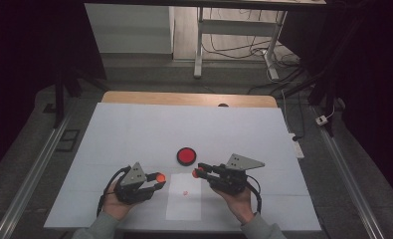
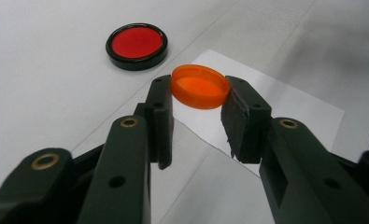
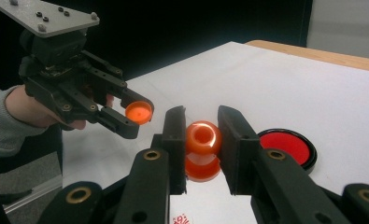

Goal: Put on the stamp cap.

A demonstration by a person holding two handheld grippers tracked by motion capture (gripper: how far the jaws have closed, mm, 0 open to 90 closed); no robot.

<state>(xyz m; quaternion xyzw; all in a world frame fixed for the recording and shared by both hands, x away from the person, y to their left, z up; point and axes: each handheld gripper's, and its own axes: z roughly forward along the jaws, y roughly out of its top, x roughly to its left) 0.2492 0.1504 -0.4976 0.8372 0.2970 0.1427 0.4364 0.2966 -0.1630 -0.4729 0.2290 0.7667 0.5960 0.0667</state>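
On the white tabletop [image 1: 134,134] a person holds a black two-jaw claw in each hand, both near the tabletop's near edge and a little apart from each other. The left claw [image 1: 159,180] pinches a small round orange plastic cap [image 2: 200,86] by its rim between the two jaw pads; in the left gripper view the cap lies nearly flat, its hollow side up, raised above a white sheet of paper [image 2: 285,102] that lies on the tabletop at the middle of the near edge. The right claw [image 1: 198,172] pinches a small orange plastic bottle with a rounded body [image 3: 202,140], gripped at its upper part between the pads; in the right gripper view its round open mouth faces the camera and its lower part shows beneath the pads. The two claws point toward each other over the paper, the cap [image 3: 138,112] and the bottle near but apart. A flat round black lid with a red centre [image 1: 186,156] rests on the tabletop just beyond the two claws, toward the far edge and about midway between the left and right edges; in the right gripper view it lies just beside the right claw's jaw. A small red mark [image 1: 185,193] shows on the paper between the hands. Grey sleeves come in at the near edge.
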